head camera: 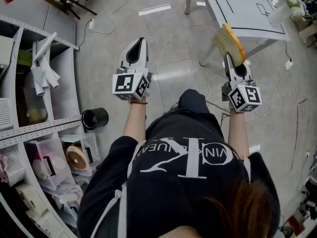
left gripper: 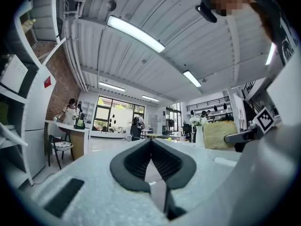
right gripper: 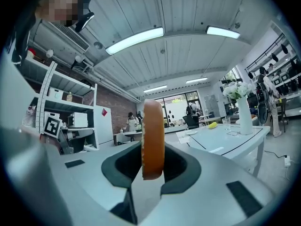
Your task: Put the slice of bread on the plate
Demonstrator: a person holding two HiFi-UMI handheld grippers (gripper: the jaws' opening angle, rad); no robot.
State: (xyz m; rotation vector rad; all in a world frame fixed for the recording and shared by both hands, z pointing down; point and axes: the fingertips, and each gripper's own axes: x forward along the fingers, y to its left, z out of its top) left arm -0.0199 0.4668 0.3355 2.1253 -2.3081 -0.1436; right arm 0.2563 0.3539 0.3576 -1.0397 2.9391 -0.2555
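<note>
The slice of bread (head camera: 229, 43), pale with an orange-brown crust, stands on edge in my right gripper (head camera: 229, 57), which is shut on it. In the right gripper view the slice (right gripper: 153, 140) shows edge-on between the dark pads. My left gripper (head camera: 141, 40) is held out beside it at the left, shut and with nothing in it; its tips meet in the left gripper view (left gripper: 150, 141), where the bread (left gripper: 219, 134) shows at the right. On the white table (right gripper: 225, 142) ahead lies what looks like a small plate (right gripper: 191, 132).
The white table (head camera: 247, 9) stands at the top right over a grey floor with cables (head camera: 218, 90). A vase of flowers (right gripper: 244, 114), a glass (right gripper: 227, 123) and a banana (right gripper: 212, 125) are on it. Cluttered shelving (head camera: 34, 98) and a black cylinder (head camera: 95, 118) are at the left.
</note>
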